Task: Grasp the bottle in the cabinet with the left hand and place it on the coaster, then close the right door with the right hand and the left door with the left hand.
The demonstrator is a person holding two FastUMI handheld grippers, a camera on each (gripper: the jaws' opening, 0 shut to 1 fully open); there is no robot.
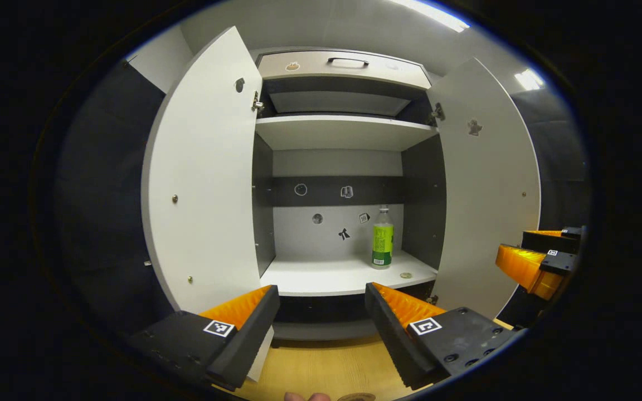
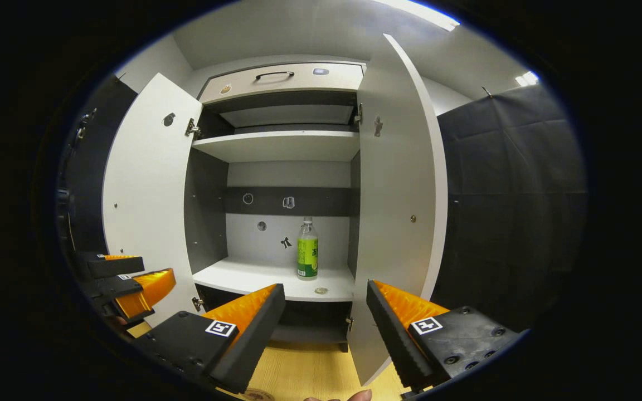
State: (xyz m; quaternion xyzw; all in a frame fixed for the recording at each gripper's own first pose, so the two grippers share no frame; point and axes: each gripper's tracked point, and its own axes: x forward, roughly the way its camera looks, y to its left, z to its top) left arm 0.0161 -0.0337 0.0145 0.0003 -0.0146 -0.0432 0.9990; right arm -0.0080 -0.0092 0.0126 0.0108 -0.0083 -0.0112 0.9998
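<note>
Inside the cabinet (image 1: 337, 139), on the lower shelf (image 1: 326, 275), the bottle (image 1: 382, 238) stood upright toward the right side, near the front edge, with a small round disc (image 1: 405, 275) lying just beside its base. From the right gripper view I saw the same bottle (image 2: 307, 249) upright on that shelf. Both doors hung wide open: the left door (image 1: 204, 178) swung out to one side and the right door (image 1: 488, 184) to the other. My left gripper (image 1: 321, 328) hovered in front of the cabinet, well apart from the bottle, its fingers spread and holding nothing. My right gripper (image 2: 325, 328) sat likewise short of the shelf, fingers spread wide and empty, the right door's edge just beyond it. Below both lay a wooden table (image 1: 321, 367). I could not make out the coaster for certain.
</note>
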